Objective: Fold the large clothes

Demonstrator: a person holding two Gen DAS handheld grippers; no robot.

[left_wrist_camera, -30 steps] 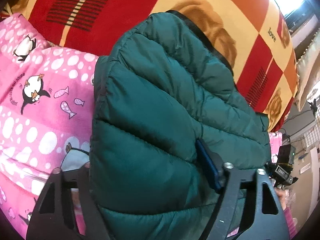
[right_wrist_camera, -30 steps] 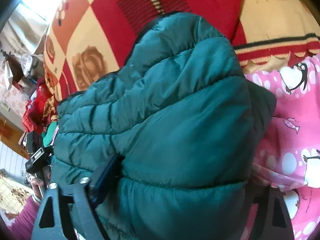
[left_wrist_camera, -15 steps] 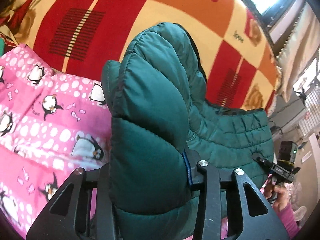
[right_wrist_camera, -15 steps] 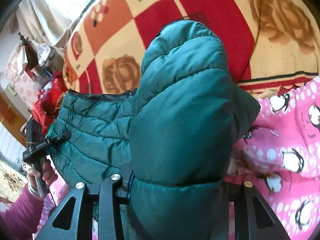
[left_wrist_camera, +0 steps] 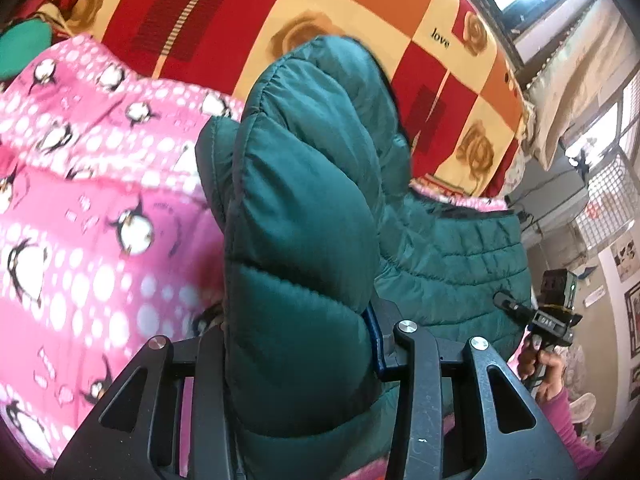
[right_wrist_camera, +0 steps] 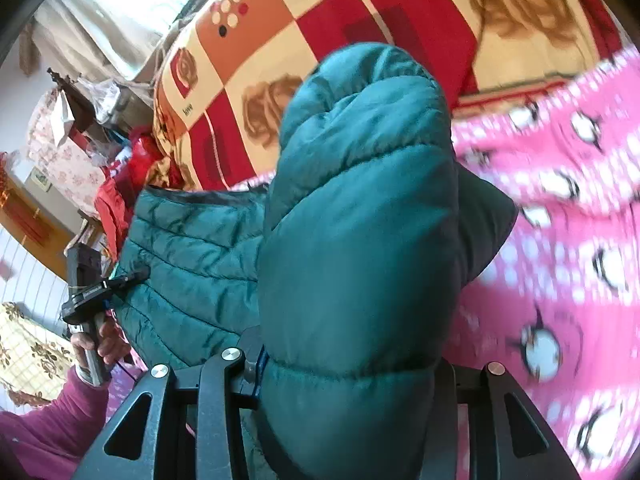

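Observation:
A dark green quilted puffer jacket [left_wrist_camera: 304, 220] hangs lifted over a bed. My left gripper [left_wrist_camera: 300, 344] is shut on a thick bunched fold of it, which fills the space between the fingers. My right gripper [right_wrist_camera: 348, 364] is shut on another bunched fold of the same jacket [right_wrist_camera: 360, 220]. The rest of the jacket spans between the two grips, and each view shows the other gripper [left_wrist_camera: 548, 320] [right_wrist_camera: 92, 292] in a hand at the far hem. The fingertips are hidden by fabric.
Below lies a pink blanket with penguins [left_wrist_camera: 88, 220] [right_wrist_camera: 560, 240]. Behind it is a red, orange and cream checked blanket with roses [left_wrist_camera: 360, 8] [right_wrist_camera: 360, 8]. Cluttered furniture and a window stand at the side [left_wrist_camera: 592, 160] [right_wrist_camera: 72, 100].
Both grippers have lifted and pulled back with the jacket. The bunched folds look narrower, and more of the pink blanket and the stretched hem shows.

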